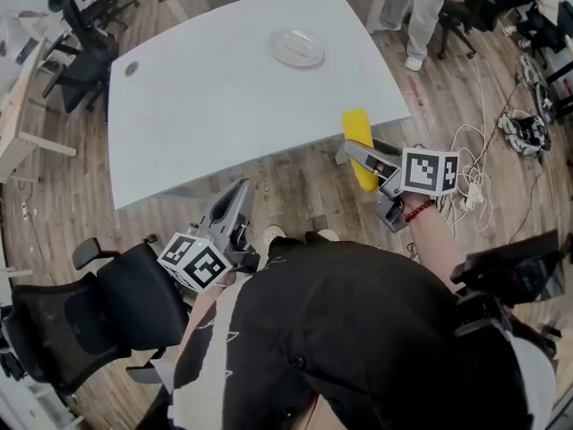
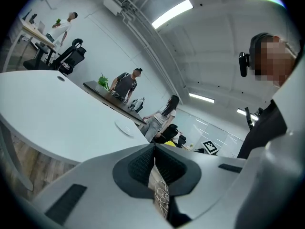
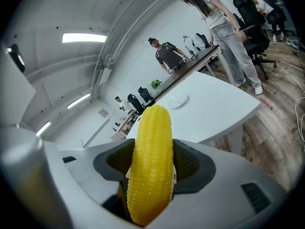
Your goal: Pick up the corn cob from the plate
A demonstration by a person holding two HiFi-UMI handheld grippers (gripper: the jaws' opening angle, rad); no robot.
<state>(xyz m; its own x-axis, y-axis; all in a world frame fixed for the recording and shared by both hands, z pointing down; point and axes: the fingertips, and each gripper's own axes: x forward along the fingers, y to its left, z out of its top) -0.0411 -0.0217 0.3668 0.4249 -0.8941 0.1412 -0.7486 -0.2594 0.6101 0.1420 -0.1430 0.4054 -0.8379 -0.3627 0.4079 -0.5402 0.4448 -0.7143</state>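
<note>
The corn cob [image 3: 150,166] is off the plate and up in the air, clamped in the right gripper [image 1: 356,153]. Its two jaws are parted only by the cob's thickness and press on its flanks about halfway along its length. The yellow tip stands out past the jaws towards the white table [image 1: 224,115], and the other end hangs down behind them.

Seen from above, the cob is just off the table's near edge, close to its near right corner, over the wooden floor [image 1: 295,173] and not over the tabletop. The plate [image 1: 297,47] lies flat on the far right part of the table, well apart from the cob.

The left gripper [image 1: 240,189] is held off the table's near edge too, further left than the cob and lower. Its jaws are drawn together with the pads meeting at the tips, and it has hold of nothing. Only floor and a loop of cord show through the slit behind the pads.

A black office chair [image 1: 98,316] stands on the near left side of the table, beside the person holding the grippers. White cables [image 1: 473,182] trail over the floor off the table's right side. Past the table's far right corner stands a person in grey trousers [image 1: 421,12], and more dark chairs [image 1: 85,56] are by the table's left end.
</note>
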